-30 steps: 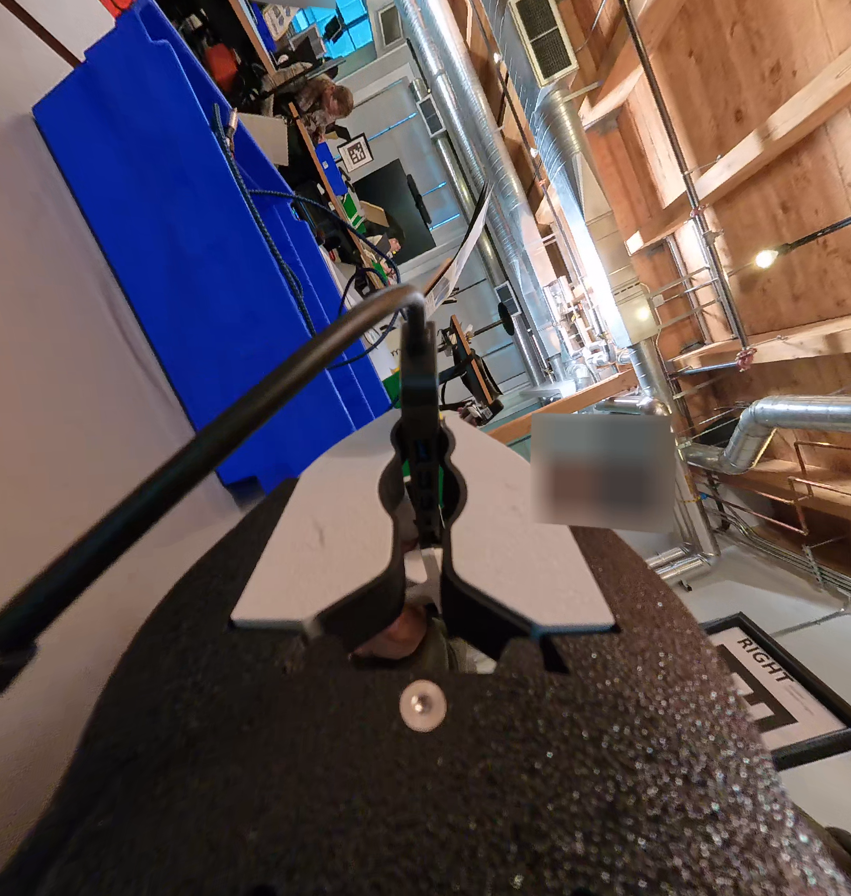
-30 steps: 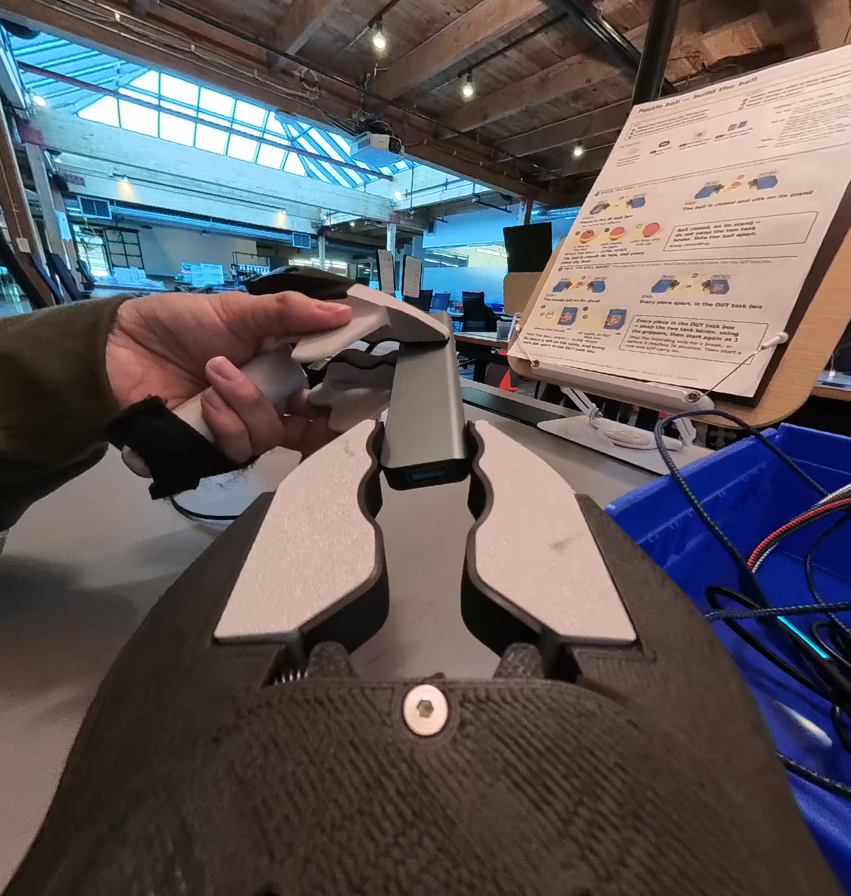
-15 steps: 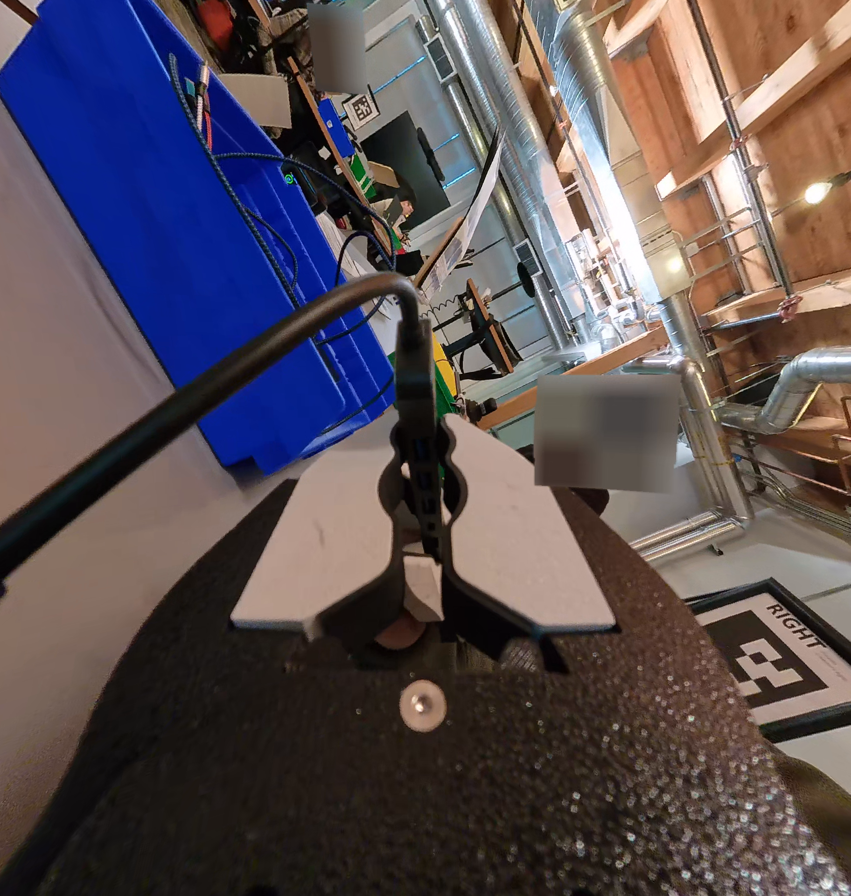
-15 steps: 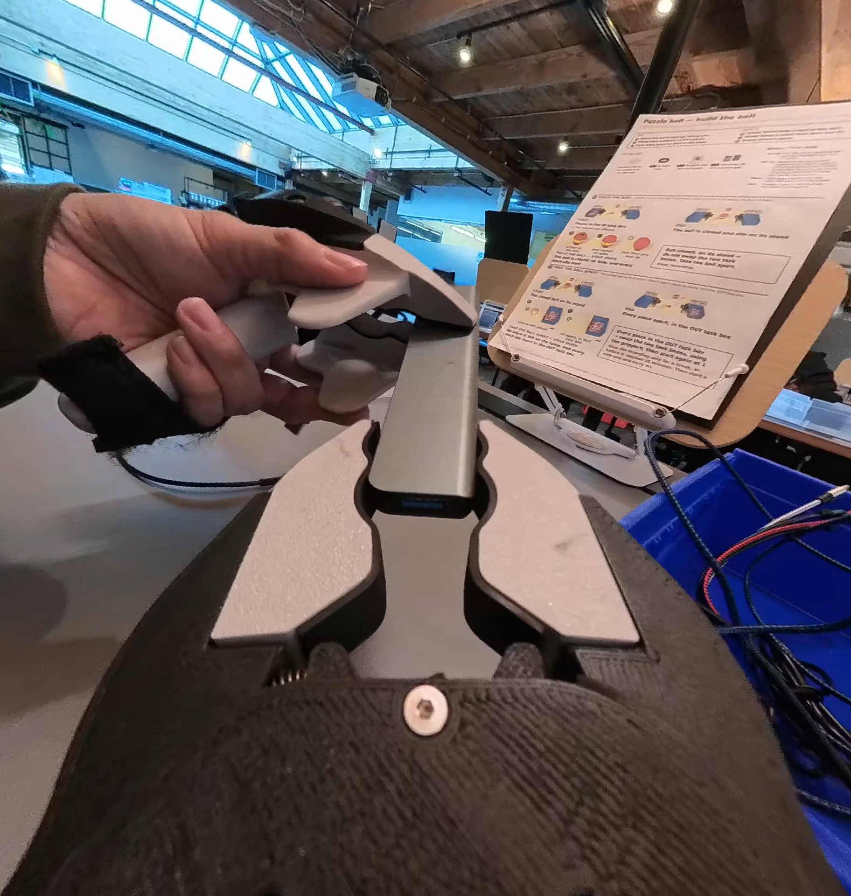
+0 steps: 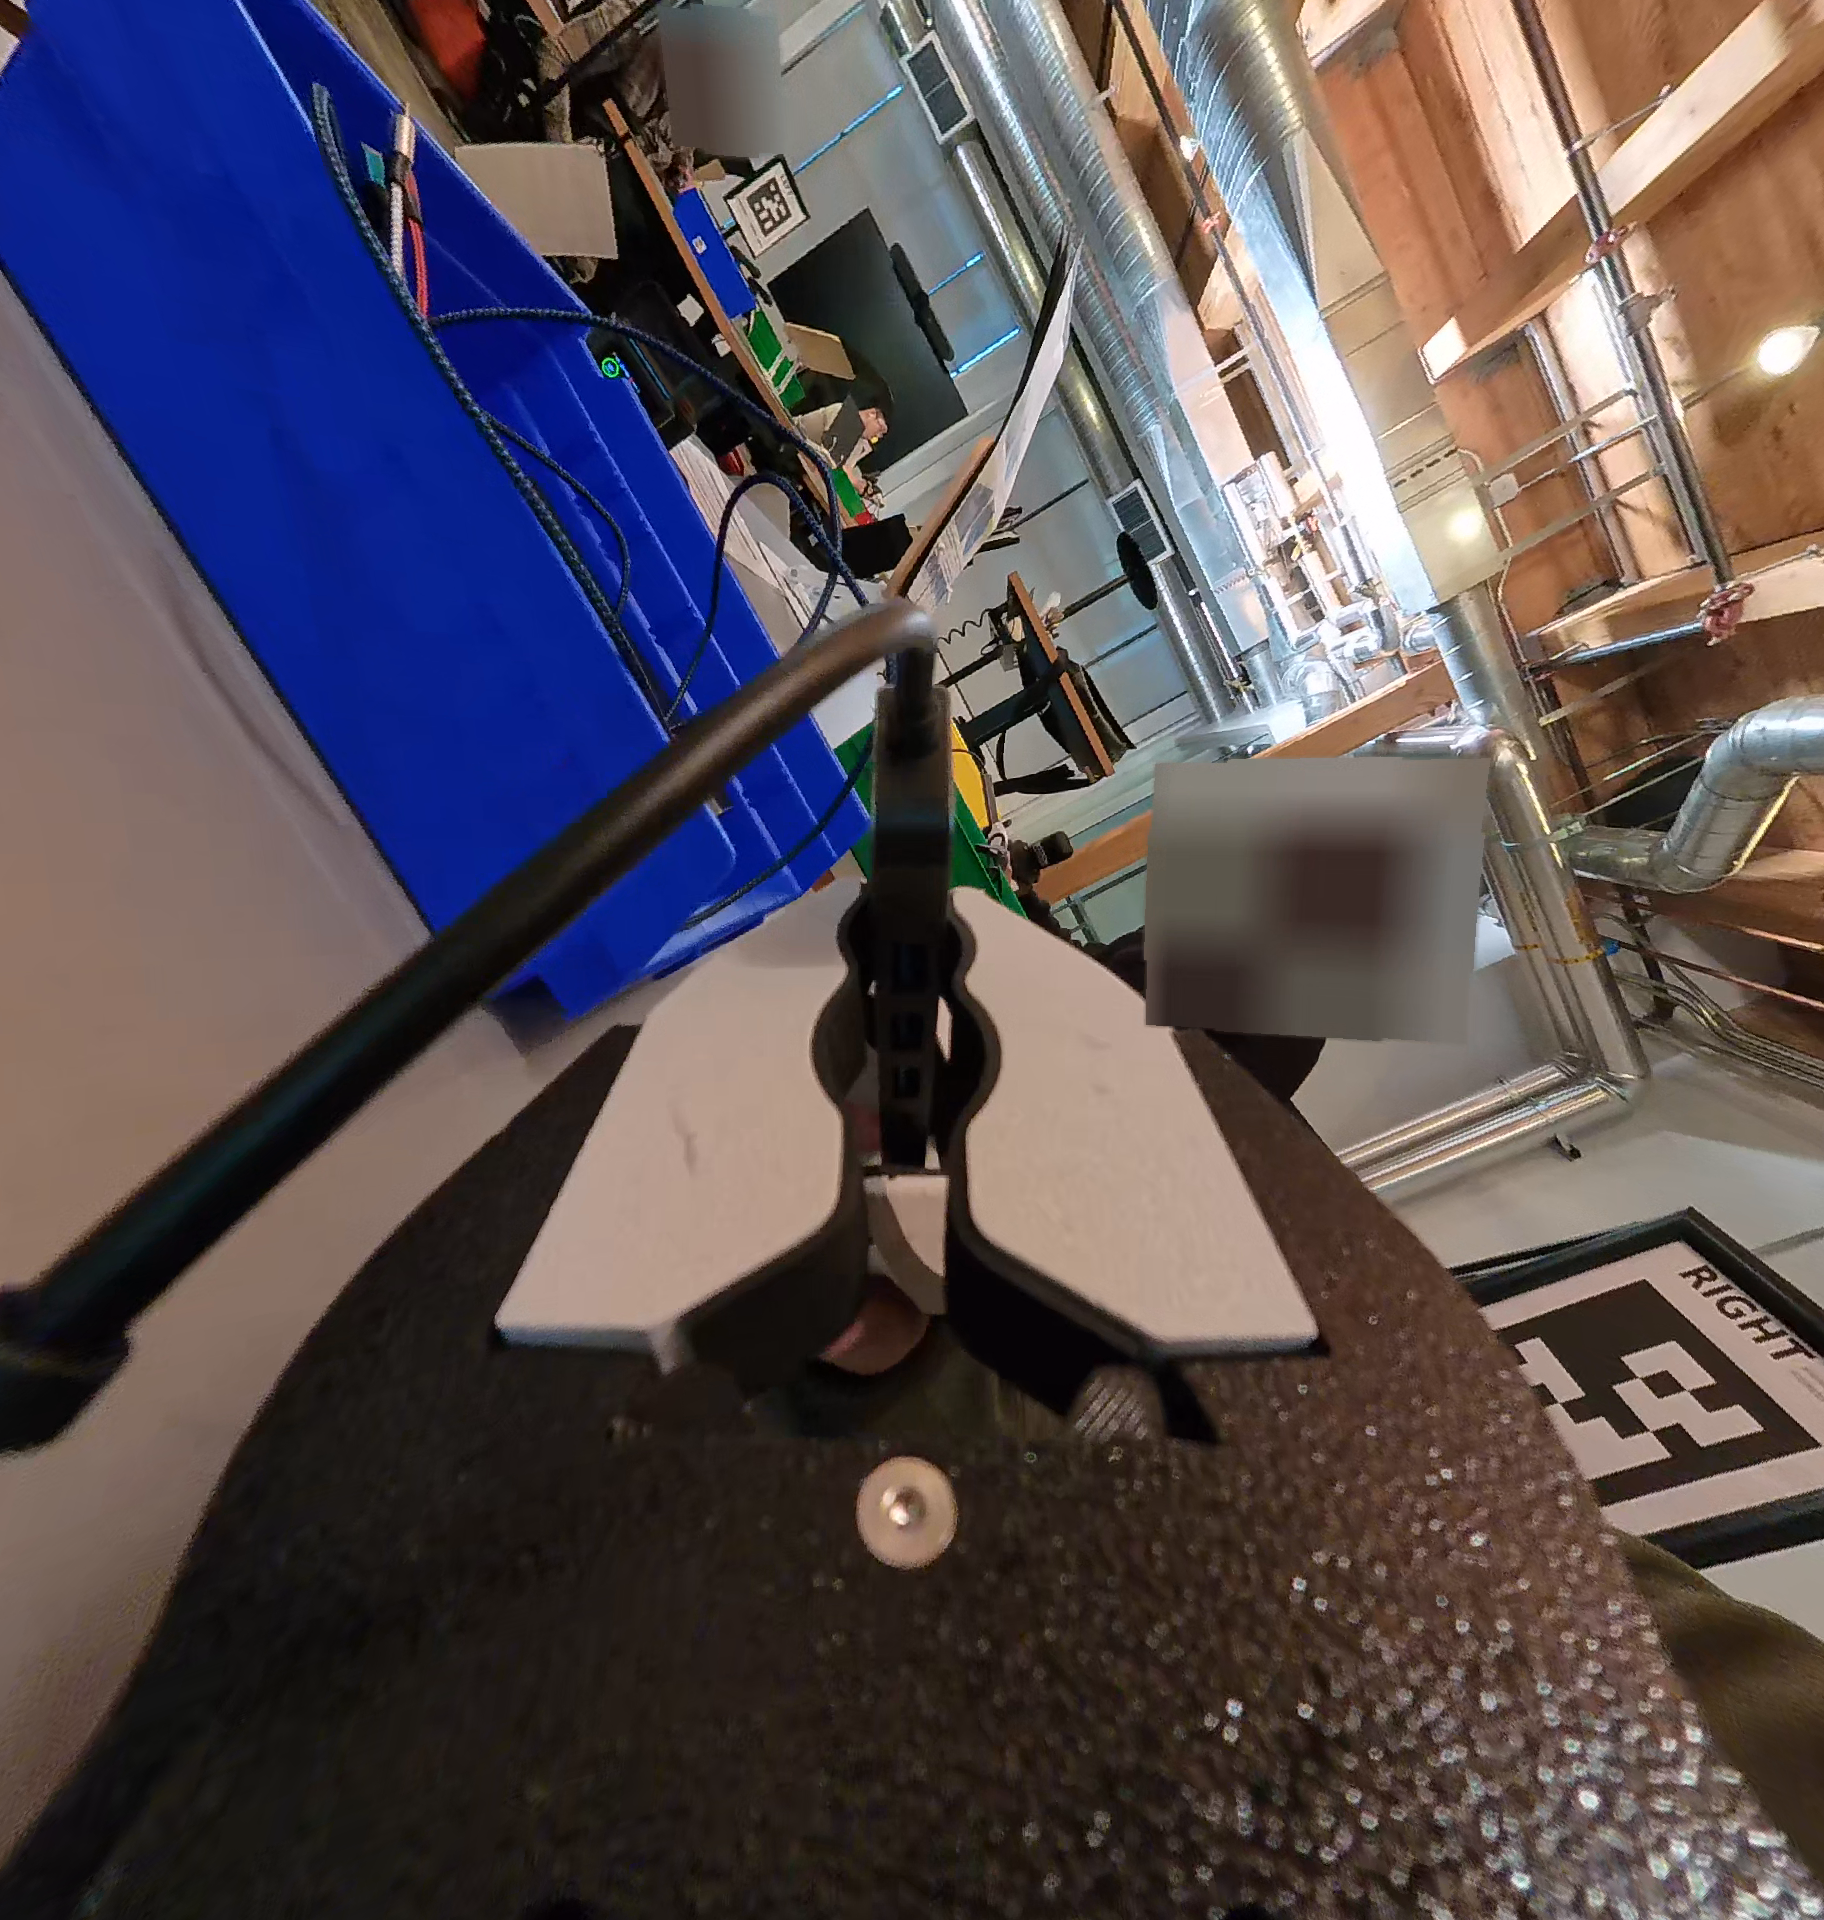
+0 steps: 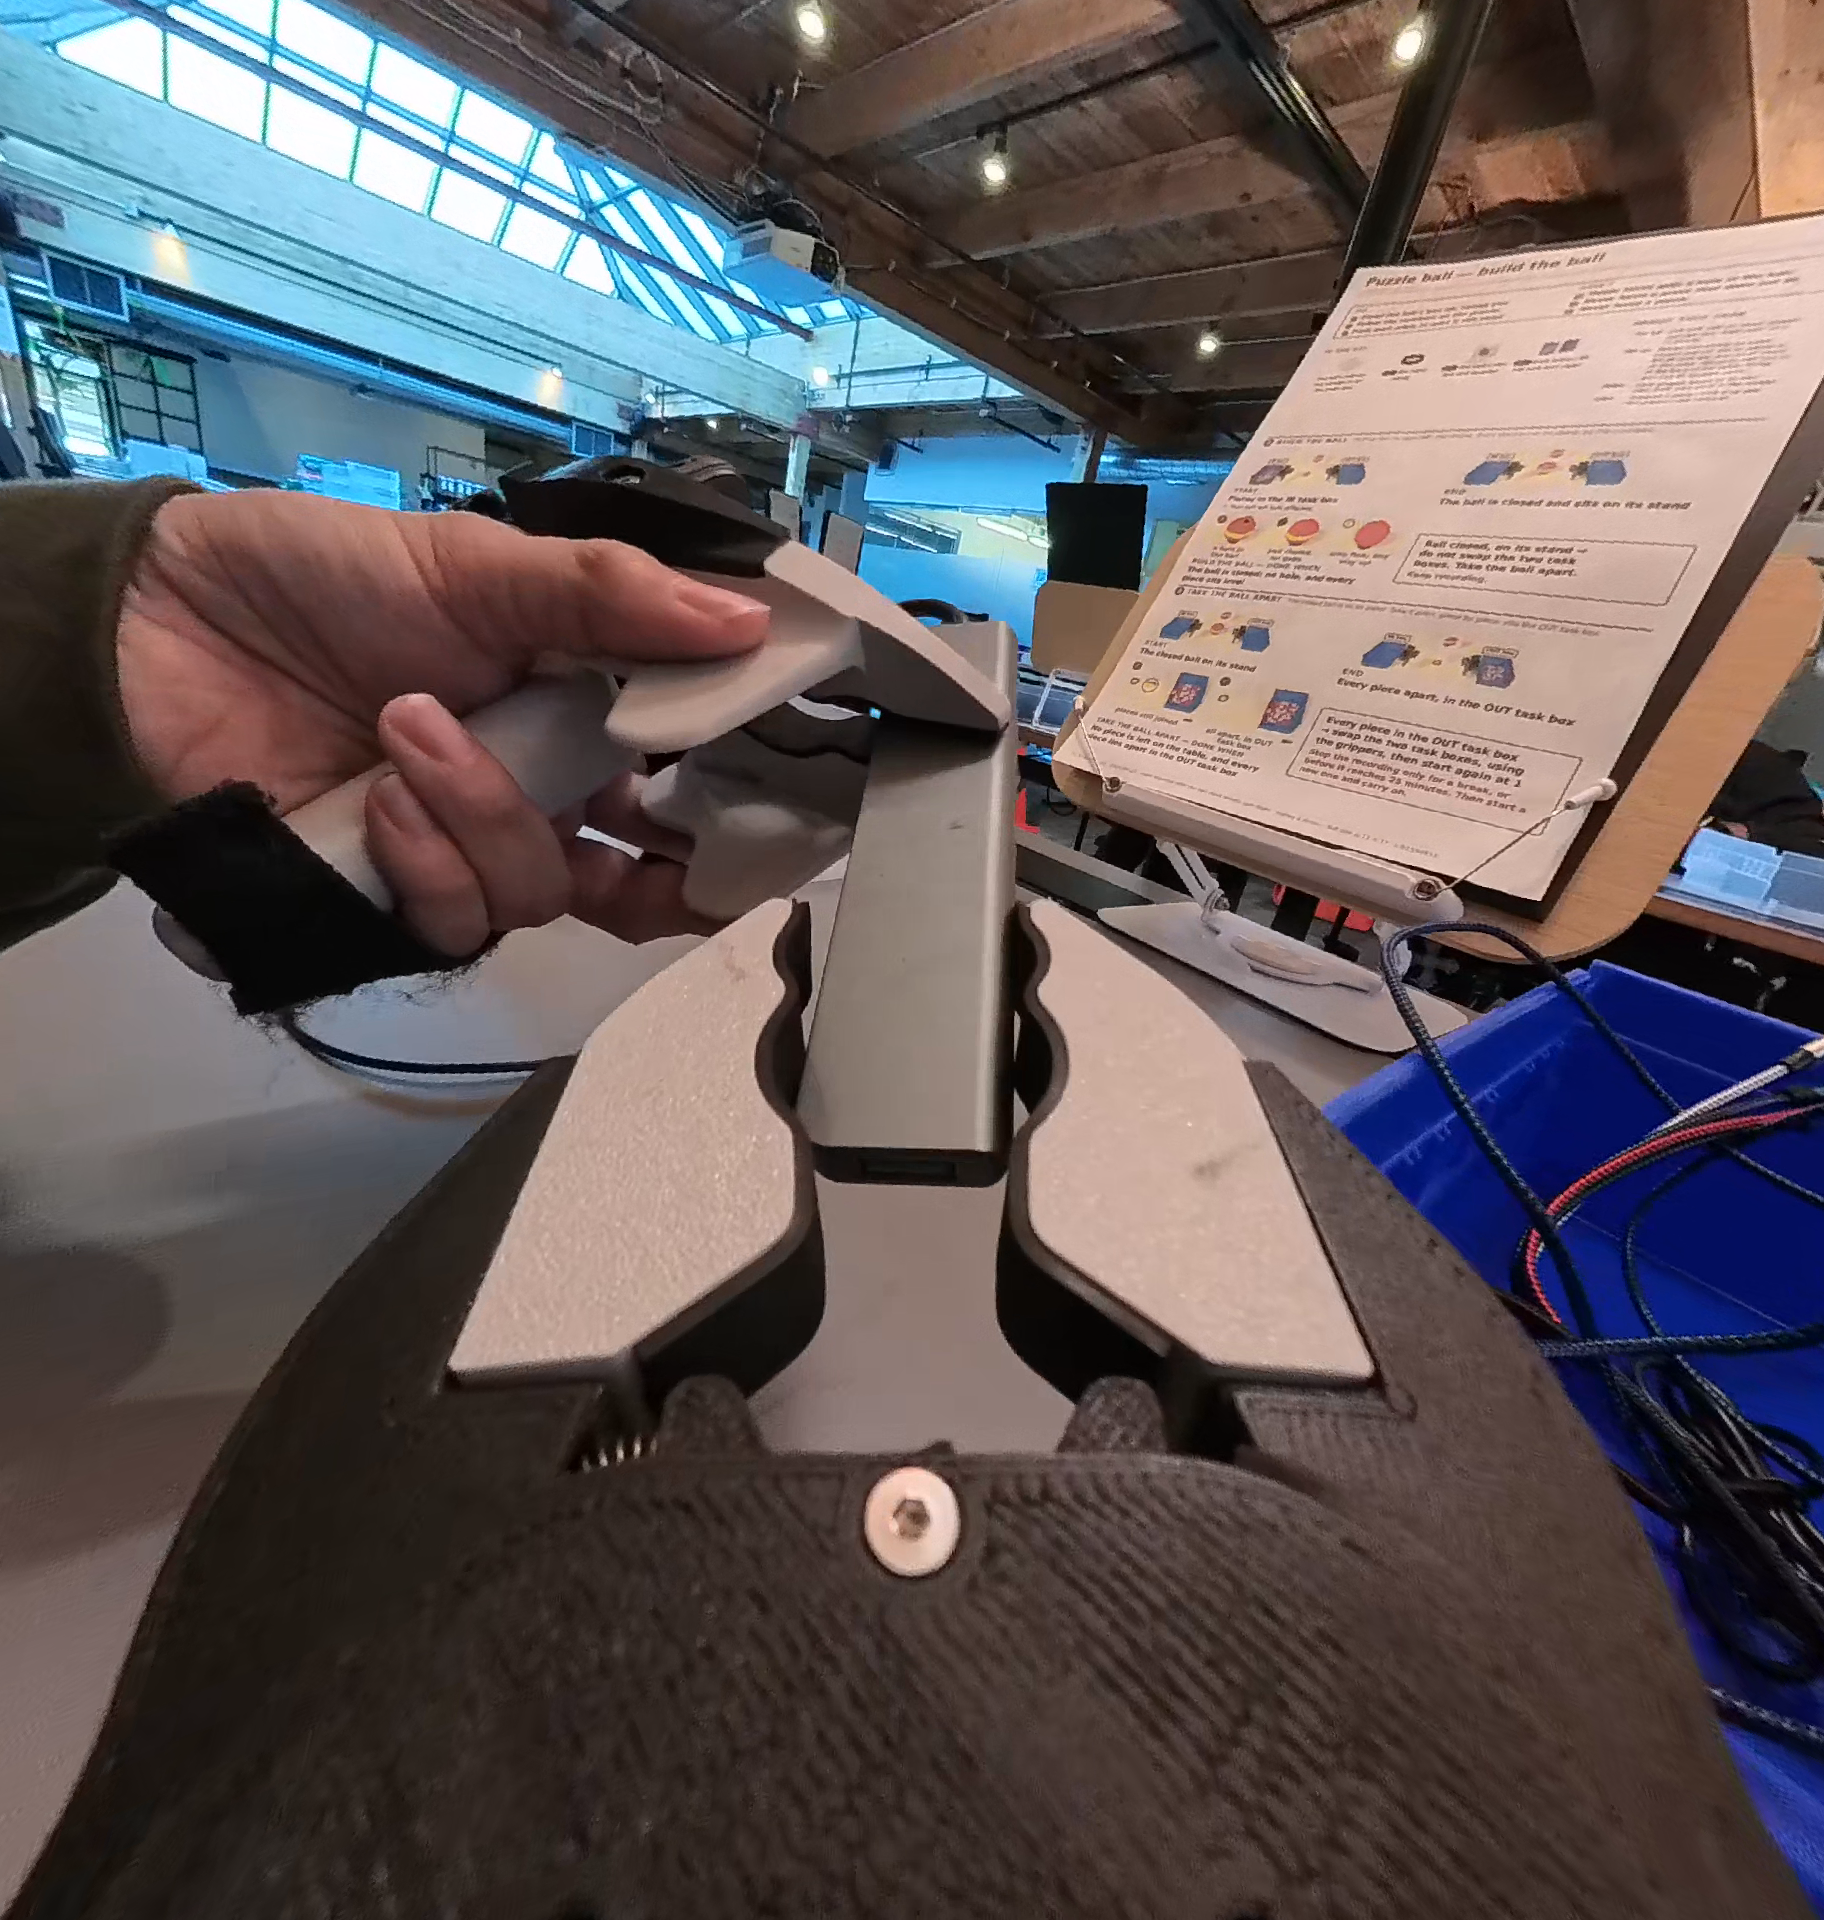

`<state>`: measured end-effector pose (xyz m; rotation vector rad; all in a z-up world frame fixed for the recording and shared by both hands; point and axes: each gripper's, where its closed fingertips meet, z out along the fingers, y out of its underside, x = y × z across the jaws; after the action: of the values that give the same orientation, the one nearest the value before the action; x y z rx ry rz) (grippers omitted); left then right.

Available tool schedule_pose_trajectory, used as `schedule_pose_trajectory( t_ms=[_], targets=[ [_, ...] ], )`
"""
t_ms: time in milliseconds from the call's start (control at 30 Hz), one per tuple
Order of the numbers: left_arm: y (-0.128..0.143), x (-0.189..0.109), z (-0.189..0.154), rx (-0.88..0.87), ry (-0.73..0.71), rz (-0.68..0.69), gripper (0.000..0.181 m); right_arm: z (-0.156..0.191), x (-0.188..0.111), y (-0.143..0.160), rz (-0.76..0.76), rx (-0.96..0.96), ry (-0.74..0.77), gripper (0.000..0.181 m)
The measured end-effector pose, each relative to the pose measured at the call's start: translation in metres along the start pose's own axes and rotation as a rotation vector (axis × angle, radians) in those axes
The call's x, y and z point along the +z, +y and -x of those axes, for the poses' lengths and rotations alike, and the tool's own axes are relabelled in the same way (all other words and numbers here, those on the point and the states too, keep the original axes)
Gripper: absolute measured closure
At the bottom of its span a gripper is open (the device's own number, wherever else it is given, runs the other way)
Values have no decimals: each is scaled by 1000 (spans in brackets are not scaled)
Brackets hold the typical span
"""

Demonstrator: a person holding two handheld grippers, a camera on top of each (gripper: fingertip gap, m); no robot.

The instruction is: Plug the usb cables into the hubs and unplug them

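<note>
A slim grey USB hub is held in the air by both grippers. My right gripper is shut on its near end, whose end port faces the camera. My left gripper, held by a hand, clamps the hub's far end. In the left wrist view my left gripper is shut on the hub, seen edge-on with its blue side ports showing. A black cable leaves the hub's far end and arcs to the left. No plug shows in the side ports.
A blue bin with several loose braided cables stands to the right; it also shows in the left wrist view. An instruction board on a stand stands behind it. The grey table lies below. The tips of one gripper are about 4 cm away from the tips of the other.
The two grippers have come closer together. The hub now sits deeper between my right fingers, and the left gripper and hand look larger and nearer.
</note>
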<state>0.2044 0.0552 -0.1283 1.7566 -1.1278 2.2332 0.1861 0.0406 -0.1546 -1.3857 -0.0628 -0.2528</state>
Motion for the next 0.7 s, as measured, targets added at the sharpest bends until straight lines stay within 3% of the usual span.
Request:
schedule_pose_trajectory(
  t_ms=[267,367,467,700],
  targets=[
    [-2,3,3,45,-25,-5,171,-3,1,7,63,20,32,145],
    [0,3,7,68,-38,-1,156,-4,1,6,59,47,34,145],
    [2,0,12,111,-57,9,154,-4,1,6,55,69,26,145],
    [2,-5,10,102,2,7,152,-5,1,5,53,70,27,145]
  ],
)
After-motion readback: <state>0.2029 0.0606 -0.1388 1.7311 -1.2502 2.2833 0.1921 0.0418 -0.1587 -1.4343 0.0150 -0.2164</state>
